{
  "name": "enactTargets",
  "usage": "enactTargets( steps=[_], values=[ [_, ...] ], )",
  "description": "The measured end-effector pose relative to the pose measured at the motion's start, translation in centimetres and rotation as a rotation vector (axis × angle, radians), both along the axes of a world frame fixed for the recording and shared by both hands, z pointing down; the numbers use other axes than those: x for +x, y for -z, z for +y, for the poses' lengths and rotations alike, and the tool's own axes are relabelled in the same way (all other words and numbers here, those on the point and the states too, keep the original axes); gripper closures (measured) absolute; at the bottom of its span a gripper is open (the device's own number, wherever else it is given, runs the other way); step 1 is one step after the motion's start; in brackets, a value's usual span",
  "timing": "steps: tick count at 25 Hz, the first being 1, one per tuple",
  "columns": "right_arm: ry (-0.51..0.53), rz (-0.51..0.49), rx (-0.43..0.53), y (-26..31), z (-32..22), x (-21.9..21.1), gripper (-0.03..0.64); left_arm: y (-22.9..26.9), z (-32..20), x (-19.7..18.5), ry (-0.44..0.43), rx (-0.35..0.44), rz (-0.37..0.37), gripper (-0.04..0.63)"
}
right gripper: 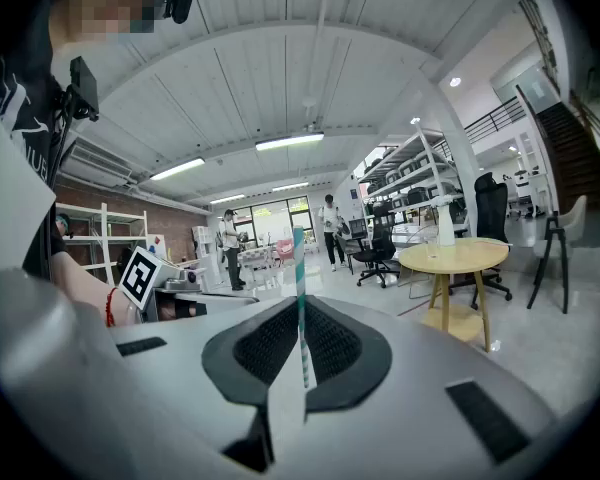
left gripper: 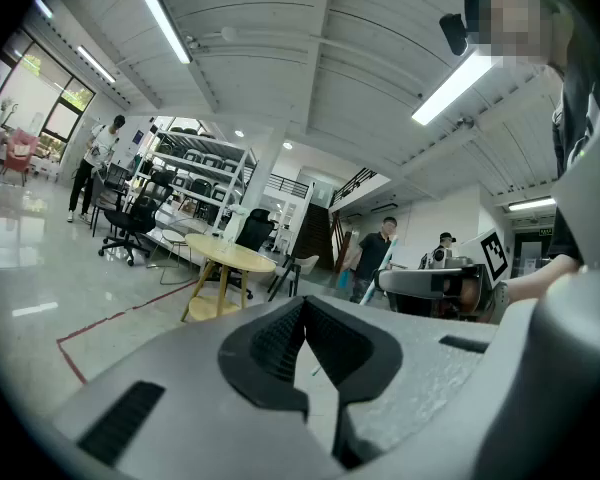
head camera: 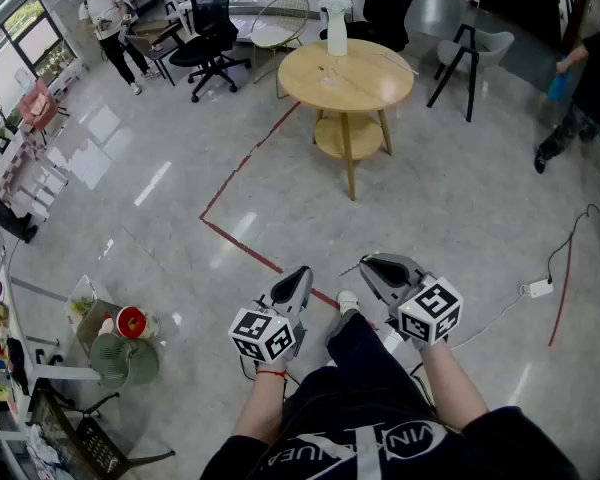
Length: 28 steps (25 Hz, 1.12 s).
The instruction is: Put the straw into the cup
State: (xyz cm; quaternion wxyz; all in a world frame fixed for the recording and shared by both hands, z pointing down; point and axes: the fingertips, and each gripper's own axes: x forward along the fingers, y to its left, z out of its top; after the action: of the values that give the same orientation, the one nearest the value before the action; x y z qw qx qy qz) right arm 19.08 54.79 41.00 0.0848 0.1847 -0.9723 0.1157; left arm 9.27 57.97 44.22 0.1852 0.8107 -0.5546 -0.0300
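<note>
My right gripper [right gripper: 300, 303] is shut on a thin green-and-white striped straw [right gripper: 299, 278], which stands upright between its dark pads and pokes above them. In the head view both grippers are held level at waist height over the floor, the left gripper [head camera: 302, 271] beside the right gripper [head camera: 365, 265]. The left gripper [left gripper: 305, 303] has its jaw tips together with nothing between them. From the left gripper view the right gripper [left gripper: 382, 280] shows with the straw [left gripper: 384, 260] sticking up. I cannot make out a cup for certain; it may be on the far table.
A round wooden table [head camera: 360, 83] with a lower shelf stands ahead, bearing a white spray bottle [head camera: 336, 26]. Black office chairs [head camera: 208, 28] are behind it. Red floor tape [head camera: 242, 238] runs in front of my feet. A power strip [head camera: 538, 288] lies right. People stand far left [head camera: 110, 23] and far right [head camera: 580, 98].
</note>
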Motion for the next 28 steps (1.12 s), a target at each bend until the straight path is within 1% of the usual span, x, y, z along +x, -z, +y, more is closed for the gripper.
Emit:
enactTargets(
  steps=[8,11,15,19,28],
  values=[
    [-0.009,0.003,-0.006,0.0,-1.0,0.1,0.597,0.1,-0.9,-0.2,0.0,-0.003,0.003,0.588],
    [-0.016,-0.025,-0.036,-0.3,-2.0,0.1,0.597,-0.1,-1.7,-0.5,0.005,-0.009,0.004,0.588],
    [-0.022,-0.059,-0.067,-0.7,-4.2,-1.2,0.595,-0.3,-3.6,-2.1,0.009,-0.02,0.001,0.588],
    [-0.027,-0.064,-0.086,-1.5,-7.8,-2.6,0.597,-1.1,-7.3,-3.8,0.009,-0.033,0.001,0.588],
    [-0.058,-0.089,-0.124,-2.0,-19.4,-4.2,0.596,-0.9,-19.3,-5.5,-0.022,-0.039,-0.002,0.588]
  ],
)
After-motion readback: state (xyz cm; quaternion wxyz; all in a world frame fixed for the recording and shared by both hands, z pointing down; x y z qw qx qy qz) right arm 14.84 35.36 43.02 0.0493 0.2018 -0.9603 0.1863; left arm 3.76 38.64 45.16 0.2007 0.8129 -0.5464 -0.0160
